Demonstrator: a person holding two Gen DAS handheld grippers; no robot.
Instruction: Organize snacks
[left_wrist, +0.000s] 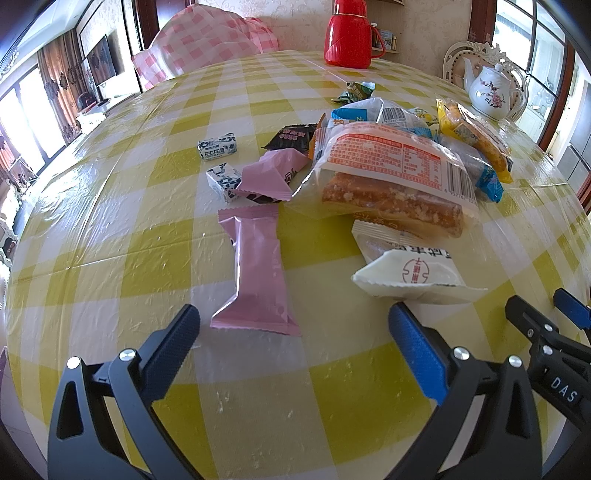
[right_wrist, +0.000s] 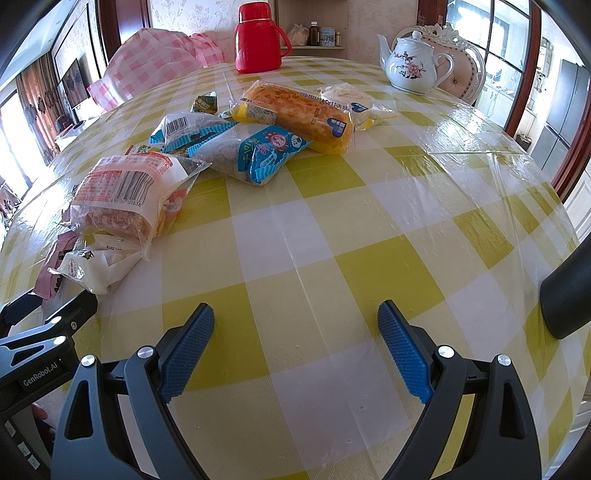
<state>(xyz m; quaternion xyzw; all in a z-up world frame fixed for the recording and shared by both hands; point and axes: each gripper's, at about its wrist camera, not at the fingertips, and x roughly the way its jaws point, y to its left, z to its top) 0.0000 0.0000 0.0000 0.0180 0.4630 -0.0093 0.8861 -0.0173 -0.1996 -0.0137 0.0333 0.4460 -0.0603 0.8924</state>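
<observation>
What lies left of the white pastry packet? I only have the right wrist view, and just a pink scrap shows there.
Observer: A long pink foil snack wrapper lies flat on the yellow checked tablecloth, just ahead of the left tongs.
Operator: Are those tongs holding anything?
Observer: No, they stand open and empty.
Operator: Anything beyond that wrapper?
Observer: Two small white-and-black candy boxes, the nearer one touching a second, crumpled pink wrapper.
</observation>
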